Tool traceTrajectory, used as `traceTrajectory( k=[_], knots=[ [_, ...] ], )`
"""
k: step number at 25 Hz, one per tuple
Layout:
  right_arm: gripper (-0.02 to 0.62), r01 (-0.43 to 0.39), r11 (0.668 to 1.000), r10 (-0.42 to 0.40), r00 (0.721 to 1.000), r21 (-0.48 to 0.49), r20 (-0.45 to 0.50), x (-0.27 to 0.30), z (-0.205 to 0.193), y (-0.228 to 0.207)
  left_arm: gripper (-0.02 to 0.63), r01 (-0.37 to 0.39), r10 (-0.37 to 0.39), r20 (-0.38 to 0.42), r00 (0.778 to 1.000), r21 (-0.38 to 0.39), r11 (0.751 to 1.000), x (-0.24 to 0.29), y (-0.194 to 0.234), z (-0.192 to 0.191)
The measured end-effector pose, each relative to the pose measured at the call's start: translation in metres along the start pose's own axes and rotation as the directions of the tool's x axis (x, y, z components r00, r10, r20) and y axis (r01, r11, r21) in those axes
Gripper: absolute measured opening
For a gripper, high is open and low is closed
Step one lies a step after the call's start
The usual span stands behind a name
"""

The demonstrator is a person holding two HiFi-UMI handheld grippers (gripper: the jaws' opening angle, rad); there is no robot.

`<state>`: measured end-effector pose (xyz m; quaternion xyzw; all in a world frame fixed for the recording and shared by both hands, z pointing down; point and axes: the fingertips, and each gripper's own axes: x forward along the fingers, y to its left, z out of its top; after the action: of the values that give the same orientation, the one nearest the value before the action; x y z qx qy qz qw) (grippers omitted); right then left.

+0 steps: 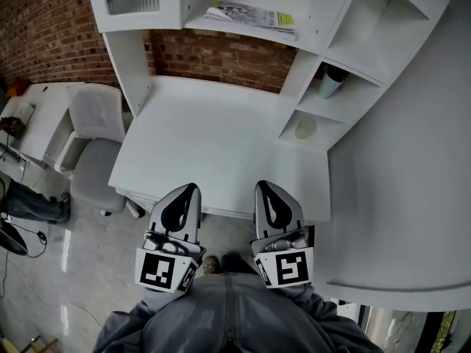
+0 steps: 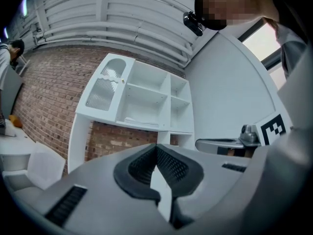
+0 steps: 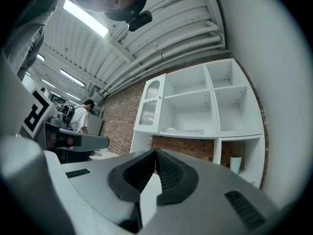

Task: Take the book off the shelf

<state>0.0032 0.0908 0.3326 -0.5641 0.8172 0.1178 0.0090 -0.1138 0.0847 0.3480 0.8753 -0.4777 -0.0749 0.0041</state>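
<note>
White desk with a white shelf unit against a red brick wall.

Head view: the book lies flat on the shelf above the desk, well apart from both grippers. The left gripper and right gripper are side by side at the desk's near edge, both pointing toward the shelves. A pale cup stands in a side compartment on the right. A grey chair is beside the desk on the left.

Left gripper view: the jaws are closed together with nothing between them. The book shows past the tips as a thin flat shape on the middle shelf.

Right gripper view: the jaws are closed tip to tip, empty. The book lies on the shelf straight ahead, and the cup is in the lower right compartment. A person stands far off at left.
</note>
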Motion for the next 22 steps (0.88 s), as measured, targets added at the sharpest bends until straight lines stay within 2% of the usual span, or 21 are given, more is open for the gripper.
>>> traceTrajectory(
  k=[12,22],
  knots=[
    [0.026,0.012,1.0,-0.013,1.0,0.019,0.026,0.032,-0.011,-0.02,0.006,0.023,-0.023,0.014,1.0,0.009,1.0,0.037,0.012,-0.005],
    [0.028,0.011,1.0,-0.012,0.999,0.016,0.045,0.11,-0.021,-0.059,0.006,0.033,-0.034,0.033,0.999,0.029,0.999,0.119,0.047,0.002]
  ],
)
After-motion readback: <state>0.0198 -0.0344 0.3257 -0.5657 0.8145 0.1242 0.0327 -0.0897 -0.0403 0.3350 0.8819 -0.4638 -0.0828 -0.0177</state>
